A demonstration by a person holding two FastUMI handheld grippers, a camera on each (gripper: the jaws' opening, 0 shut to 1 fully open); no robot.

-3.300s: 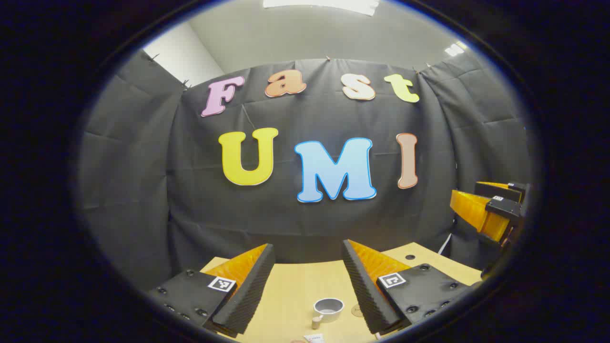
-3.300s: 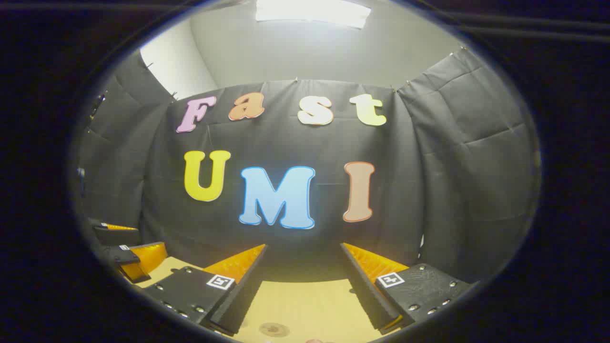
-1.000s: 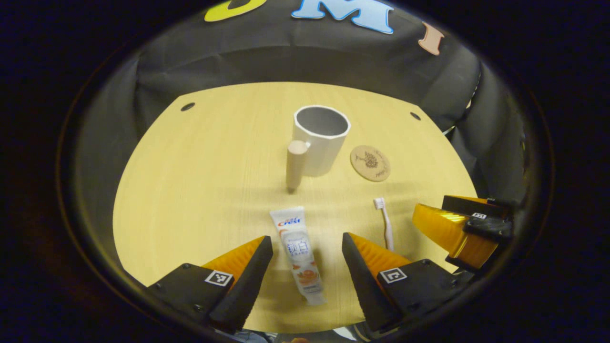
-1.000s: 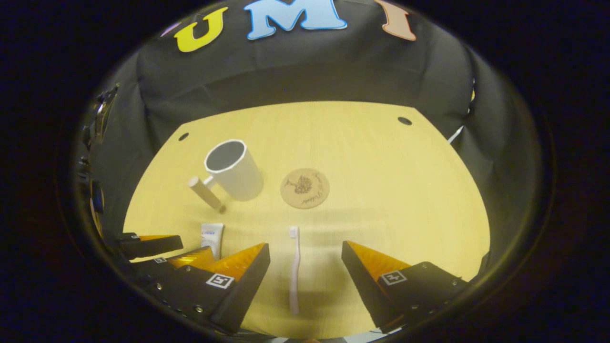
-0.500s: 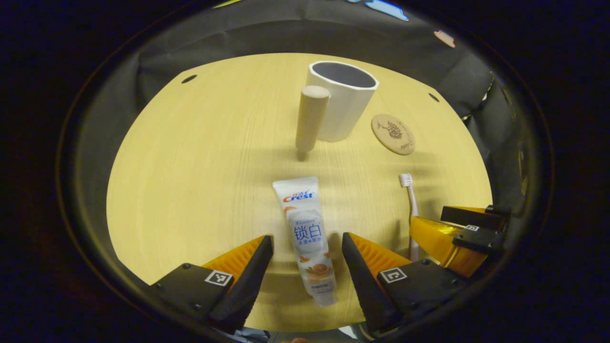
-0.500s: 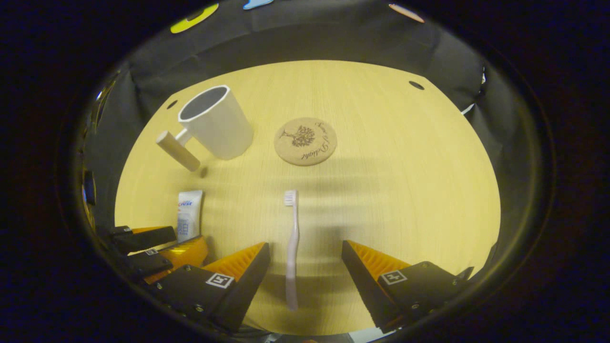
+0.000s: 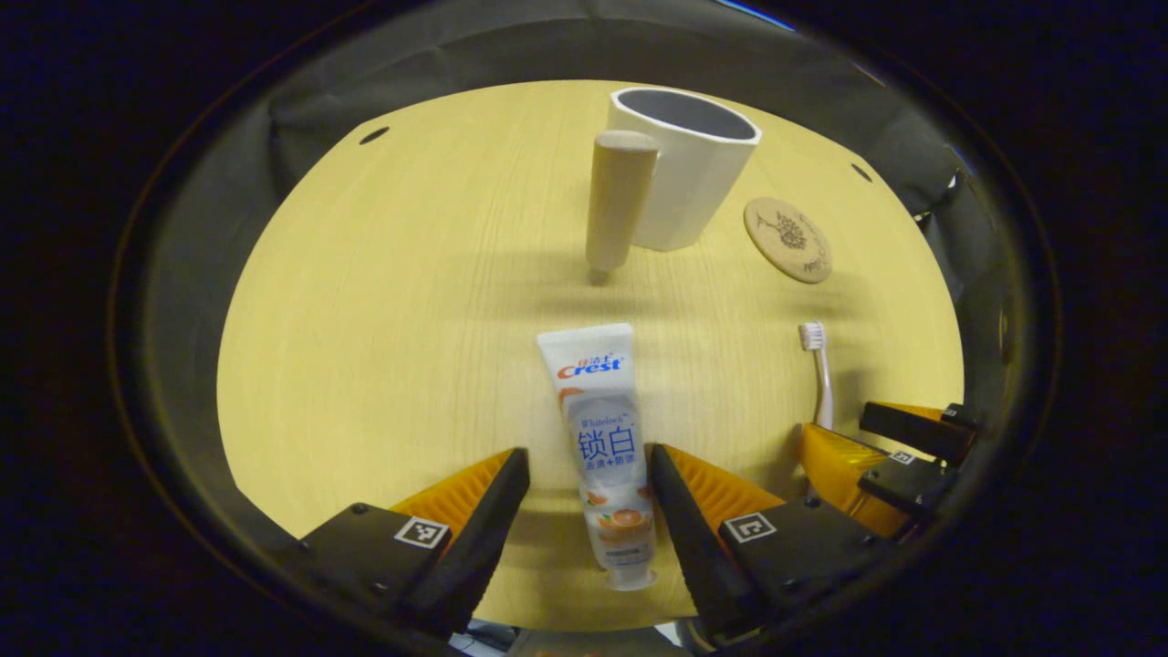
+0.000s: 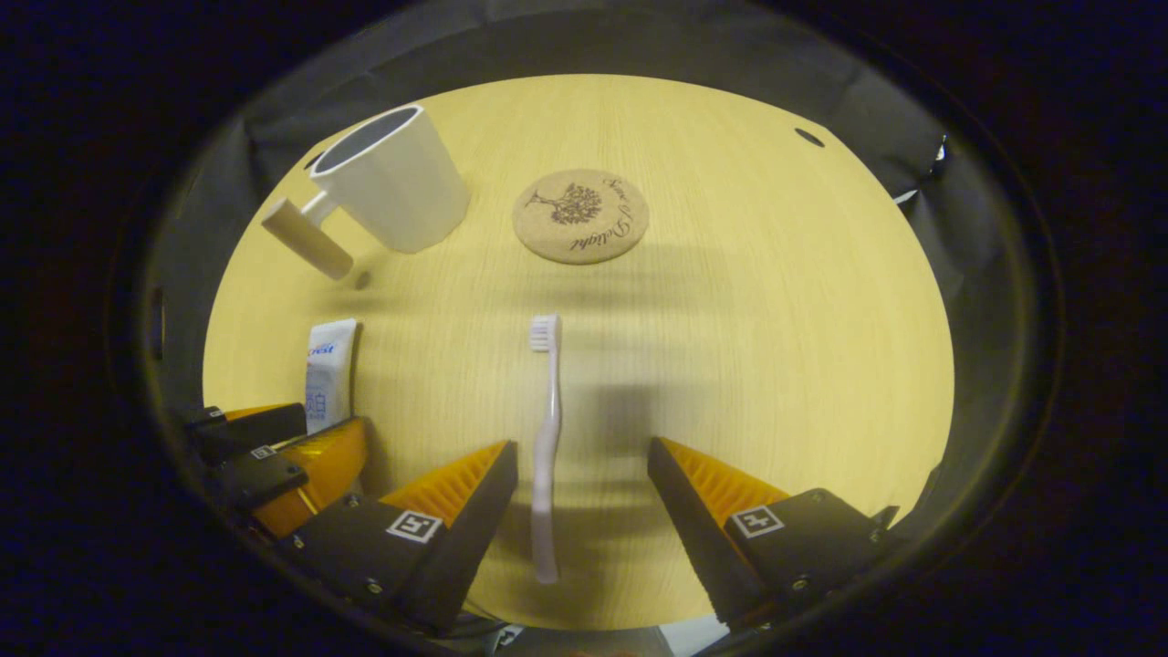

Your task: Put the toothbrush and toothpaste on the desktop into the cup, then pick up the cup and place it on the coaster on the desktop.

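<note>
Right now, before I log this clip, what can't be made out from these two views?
- Toothpaste: in the right gripper view, its lower end sits behind the left tool.
- Toothbrush: in the left gripper view, its handle runs behind the right tool.
- Cup: its bottom is hidden by its own wall in both views.
- Coaster: its print is too small to read in the left gripper view.

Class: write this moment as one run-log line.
left tool: open, straddling toothpaste | right tool: open, straddling toothbrush | cup: empty, off coaster
</note>
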